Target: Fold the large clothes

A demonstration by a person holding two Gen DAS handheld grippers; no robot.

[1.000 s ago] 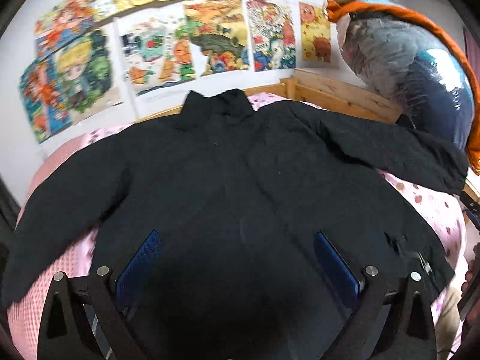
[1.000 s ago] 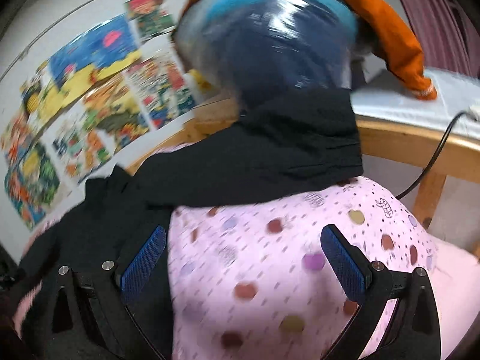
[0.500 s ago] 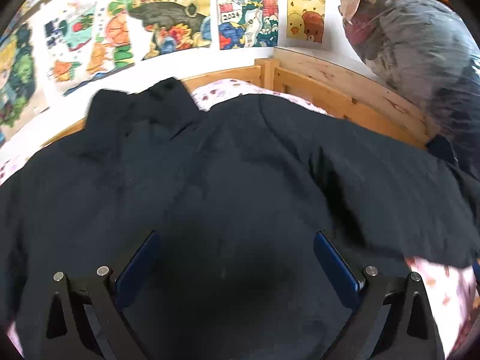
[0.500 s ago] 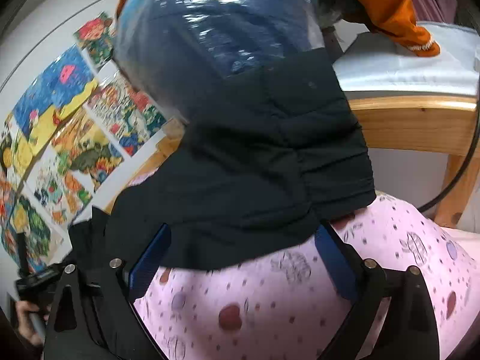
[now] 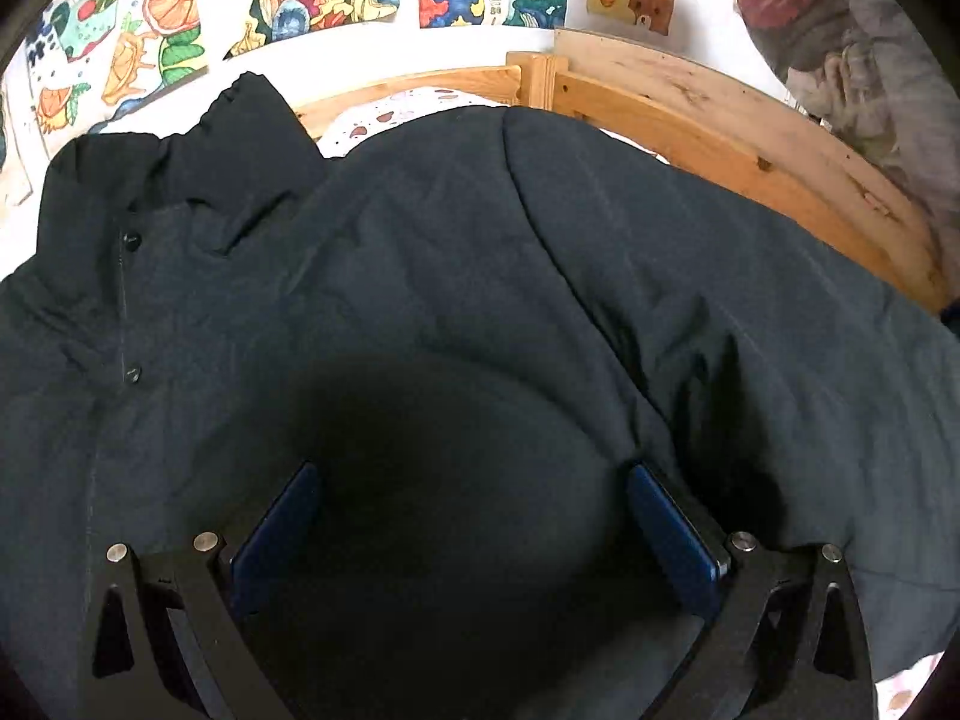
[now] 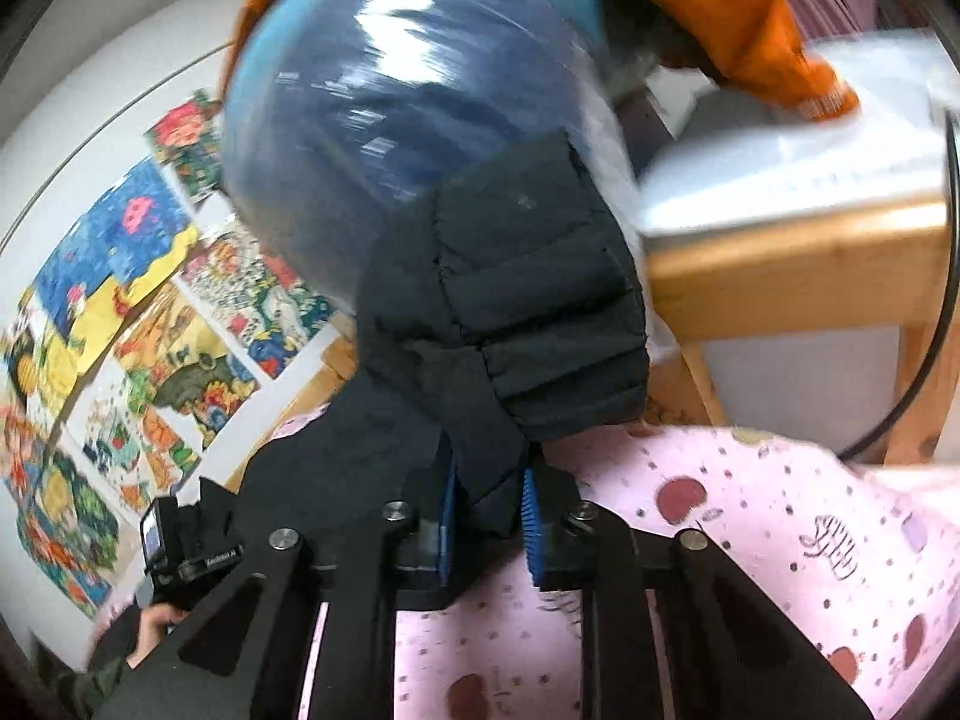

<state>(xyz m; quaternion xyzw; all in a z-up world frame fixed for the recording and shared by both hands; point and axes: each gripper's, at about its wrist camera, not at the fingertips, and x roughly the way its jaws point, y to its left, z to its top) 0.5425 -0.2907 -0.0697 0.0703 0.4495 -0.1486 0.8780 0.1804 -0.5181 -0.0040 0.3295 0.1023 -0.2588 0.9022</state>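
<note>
**Right jaws closing on the sleeve, left jaws wide over the jacket**

Here, in your left wrist view, the black jacket (image 5: 456, 276) lies spread across the bed, filling almost all of the picture. Far left, its collar (image 5: 240, 120) stands up against the wall, and two snaps run down the front below it. Your left gripper (image 5: 474, 534) hangs low over the jacket's body with its blue pads (image 5: 276, 528) well apart; fabric lies between and under them, but whether the pads touch it you cannot tell. Beyond the jacket, the wooden bed frame (image 5: 720, 138) curves along the far right, and colourful posters (image 5: 312, 0) cover the wall behind.

In your right wrist view, a hand (image 6: 150, 624) with the other gripper shows small at the near left. At centre, your right gripper (image 6: 489, 516) is closing its jaws, and a fold of the jacket sleeve (image 6: 498, 312) stands pinched between the blue pads. The cuff hangs just beyond, above the pink dotted sheet (image 6: 780, 528). Behind it bulges a plastic-wrapped blue bundle (image 6: 408, 90), with an orange cloth (image 6: 738, 18) draped over it at the far right.
</note>
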